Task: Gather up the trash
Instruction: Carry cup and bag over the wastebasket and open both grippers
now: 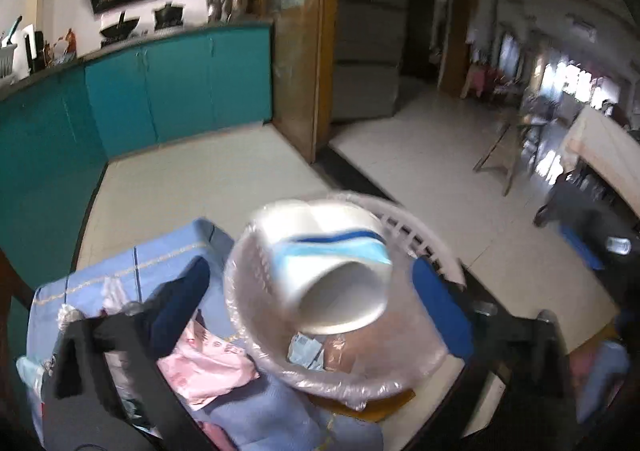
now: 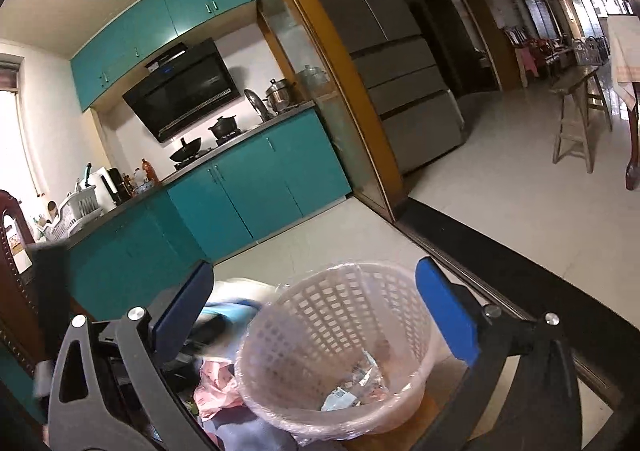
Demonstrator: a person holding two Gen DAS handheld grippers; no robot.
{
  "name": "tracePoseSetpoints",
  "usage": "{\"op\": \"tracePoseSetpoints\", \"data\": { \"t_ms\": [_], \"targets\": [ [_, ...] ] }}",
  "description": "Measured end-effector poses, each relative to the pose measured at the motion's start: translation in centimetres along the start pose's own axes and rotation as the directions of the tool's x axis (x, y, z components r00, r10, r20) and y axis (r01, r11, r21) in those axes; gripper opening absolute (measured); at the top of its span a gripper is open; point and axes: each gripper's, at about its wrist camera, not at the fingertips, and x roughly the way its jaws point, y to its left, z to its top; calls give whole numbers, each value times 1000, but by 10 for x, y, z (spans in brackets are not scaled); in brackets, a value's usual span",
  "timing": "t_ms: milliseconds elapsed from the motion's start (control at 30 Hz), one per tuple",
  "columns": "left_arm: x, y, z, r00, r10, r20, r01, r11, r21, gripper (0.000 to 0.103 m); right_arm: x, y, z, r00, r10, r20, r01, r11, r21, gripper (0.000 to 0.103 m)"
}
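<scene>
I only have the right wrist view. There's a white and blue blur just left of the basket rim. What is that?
Observer: In the left wrist view it is a white paper cup with blue stripes. It is tilted, with its open mouth toward the camera, above the lined basket.
Operator: Is the left gripper holding it?
Observer: It doesn't look like it. The left gripper is open, and there is a gap between each of its blue pads and the cup.
</scene>
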Motion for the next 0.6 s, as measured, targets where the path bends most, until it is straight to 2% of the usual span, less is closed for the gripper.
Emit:
{"op": "tracePoseSetpoints", "data": {
  "t_ms": [67,133,267,367,500,533,600],
  "targets": [
    [7,4,-11,999,18,-48,-19,1000,-21,101,3,-2,-2,1000,-2,-21,2,1000,-5,99],
    [-1,20,-29,998,38,-56,-41,998,-49,101,3,0,-4,999,8,-40,-9,1000,-17,99],
    [-60,73,-70,995,102,-18,-103,989,-103,101,1,19,-11,997,42,-63,-46,997,-60,99],
    [-107,103,-107,987,160,0,-159,983,-88,100,-3,44,-22,993,72,-92,-82,990,-118,99],
    [-154,137,-158,960,279,-24,-280,959,-37,100,-16,81,-42,979,136,-151,-162,971,-174,99],
    [-166,152,-175,946,322,-42,-324,943,-80,100,-21,92,-51,971,159,-180,-193,963,-187,99],
    [-180,177,-195,936,342,-78,-351,921,-171,100,-31,112,-70,950,195,-243,-250,943,-221,99]
  ]
}}
